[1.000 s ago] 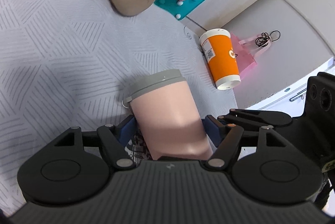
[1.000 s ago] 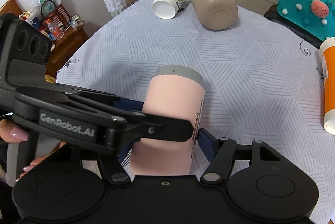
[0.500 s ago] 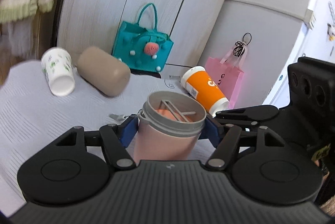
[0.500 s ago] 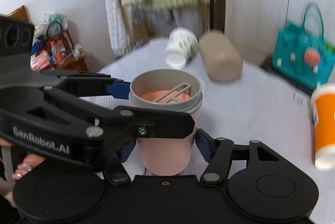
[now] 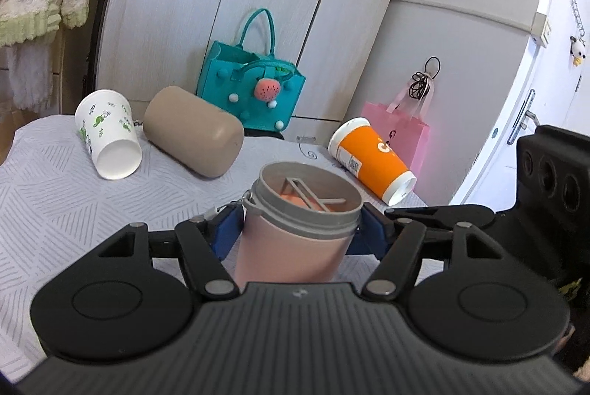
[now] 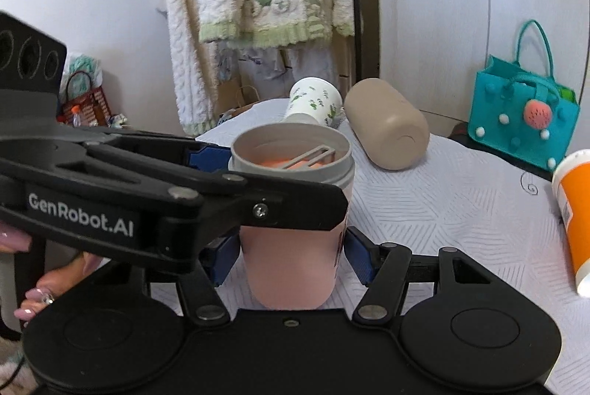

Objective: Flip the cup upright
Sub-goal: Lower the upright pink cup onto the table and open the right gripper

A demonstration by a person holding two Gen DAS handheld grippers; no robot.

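Left wrist view: your left gripper [image 5: 300, 229] has the pink cup [image 5: 295, 240] between its blue pads [image 5: 225, 232], jaws closed on the body just below the grey rim. Cup stands upright on the grey tablecloth [image 5: 55, 196], mouth up, w/ a grey crossbar visible inside. Behind it, lying on their sides: white leaf-print cup [image 5: 108, 133], tan tumbler [image 5: 193, 131], orange cup [image 5: 370, 160]. Teal bag [image 5: 250, 92] and pink bag [image 5: 403, 131] sit beyond the table edge.

Right wrist view: your right gripper [image 6: 291, 255] also straddles the pink cup [image 6: 291, 266], lower on the body; its right pad [image 6: 357, 247] looks to be touching, but the left gripper [image 6: 206, 196] crossing in front hides the other side, so can't tell for sure if it's clamped. The left gripper grips near the rim. Cup bottom is behind the gripper body, so contact w/ the tablecloth [image 6: 461, 203] isn't visible here. White leaf-print cup [image 6: 313, 101] and tan tumbler [image 6: 387, 124] lie behind, orange cup [image 6: 575, 221] at right.
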